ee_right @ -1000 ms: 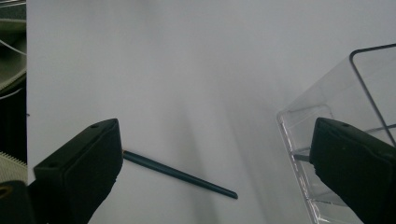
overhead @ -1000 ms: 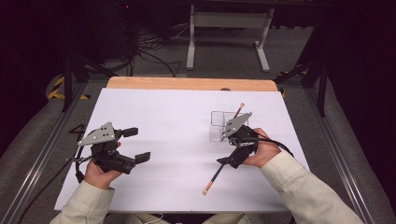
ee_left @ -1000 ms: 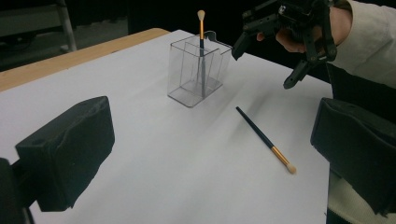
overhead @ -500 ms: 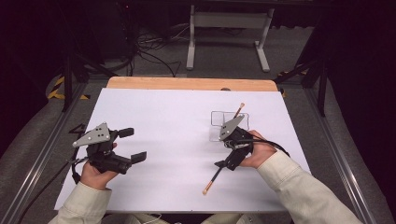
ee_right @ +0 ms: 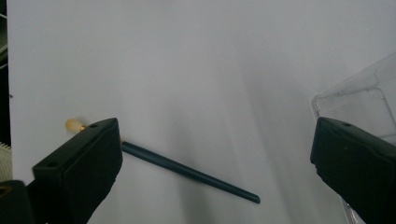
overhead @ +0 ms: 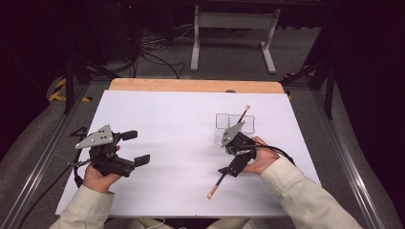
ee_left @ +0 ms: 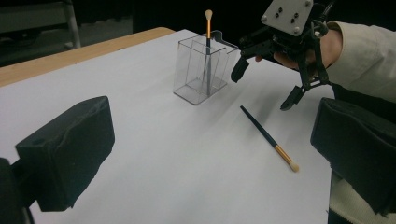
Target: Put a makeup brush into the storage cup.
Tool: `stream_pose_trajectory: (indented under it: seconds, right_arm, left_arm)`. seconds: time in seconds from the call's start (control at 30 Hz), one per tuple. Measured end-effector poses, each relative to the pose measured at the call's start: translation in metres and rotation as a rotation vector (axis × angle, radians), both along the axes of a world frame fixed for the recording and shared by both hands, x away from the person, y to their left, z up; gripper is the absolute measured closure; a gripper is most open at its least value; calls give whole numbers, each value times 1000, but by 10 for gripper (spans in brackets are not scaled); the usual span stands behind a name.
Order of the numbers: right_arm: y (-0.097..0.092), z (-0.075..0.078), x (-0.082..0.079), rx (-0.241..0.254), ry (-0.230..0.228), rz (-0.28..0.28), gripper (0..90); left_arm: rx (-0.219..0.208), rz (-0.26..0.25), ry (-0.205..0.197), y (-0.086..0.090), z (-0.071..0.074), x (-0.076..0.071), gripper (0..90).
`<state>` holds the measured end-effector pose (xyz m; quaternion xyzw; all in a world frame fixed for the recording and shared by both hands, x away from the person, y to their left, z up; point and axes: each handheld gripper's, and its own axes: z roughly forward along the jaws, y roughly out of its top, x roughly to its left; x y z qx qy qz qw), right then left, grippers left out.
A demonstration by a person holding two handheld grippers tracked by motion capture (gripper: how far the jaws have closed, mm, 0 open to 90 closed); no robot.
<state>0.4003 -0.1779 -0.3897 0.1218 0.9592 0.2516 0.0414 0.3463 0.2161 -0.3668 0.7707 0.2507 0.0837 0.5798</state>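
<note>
A clear plastic holder (overhead: 234,125) (ee_left: 201,70) (ee_right: 359,100) stands right of the table's middle, with one dark-handled brush (overhead: 244,114) (ee_left: 207,28) upright in it, bristles up. A second brush (overhead: 216,185) (ee_left: 268,137) (ee_right: 187,171) lies flat on the white sheet, nearer the person. My right gripper (overhead: 223,156) (ee_left: 265,86) (ee_right: 215,149) hovers open between the holder and the lying brush, whose handle crosses below its jaws. My left gripper (overhead: 135,148) (ee_left: 210,144) is open with nothing in it at the left of the table, pointing toward the holder.
The white sheet (overhead: 167,124) covers the table, with a wooden strip (overhead: 191,86) along the far edge. Beyond that are a metal stand (overhead: 229,28) and floor cables (overhead: 153,57). Metal rails (overhead: 43,152) run along both sides.
The right gripper has shifted slightly toward the person and left, closer over the lying brush. The left gripper has drifted a little left. Both remain open.
</note>
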Motion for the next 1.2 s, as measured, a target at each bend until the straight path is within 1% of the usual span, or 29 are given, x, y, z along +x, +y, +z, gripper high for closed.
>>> stream_pose_trajectory:
  seconds: [0.03, 0.1, 0.2, 0.27, 0.4, 0.53, 0.57, 0.6, 0.63, 0.73, 0.77, 0.93, 1.0, 1.03, 1.2]
  right_arm:
    - [0, -1, -1, -7, 12, -9, 30]
    - [1, -3, 0, -12, 13, -5, 30]
    - [2, -5, -1, -24, 25, -6, 31]
    - [3, -7, -1, -30, 24, 2, 33]
    - [4, -14, -1, -38, 37, 12, 38]
    - [4, -19, -2, -43, 52, 17, 40]
    - [4, -20, -2, -45, 49, 16, 40]
    - [4, -21, -3, -48, 56, 19, 41]
    - [4, -22, -2, -47, 53, 28, 42]
    - [5, -24, -3, -53, 67, 32, 47]
    - [5, -24, -3, -53, 71, 33, 48]
    - [5, -28, -3, -61, 79, 35, 51]
    - [5, -30, -4, -67, 85, 22, 55]
    - [5, -30, -4, -68, 89, 29, 58]
    - [5, -32, -3, -72, 94, 32, 68]
  left_arm:
    - [0, 1, 0, 0, 0, 0, 5]
    - [1, 2, -2, 0, 0, 1, 5]
    - [-1, 3, 4, 0, -1, 0, 5]
    - [5, 0, -2, 0, -1, 1, 5]
    - [0, 2, 6, 0, -1, 1, 5]
    - [3, 0, 4, 0, -1, 1, 5]
    - [3, 0, 4, -1, -1, 1, 5]
    - [3, 0, 4, -1, -1, 1, 5]
    - [2, 0, 4, -1, -1, 1, 5]
    - [0, 0, 6, -1, -2, 1, 5]
    - [6, -1, 1, 0, -2, 2, 5]
    - [4, 1, 5, 0, -2, 2, 5]
    - [5, 2, 5, 0, -2, 2, 5]
    - [-2, 3, 15, 0, -3, 2, 5]
    - [1, 3, 16, 0, -3, 2, 5]
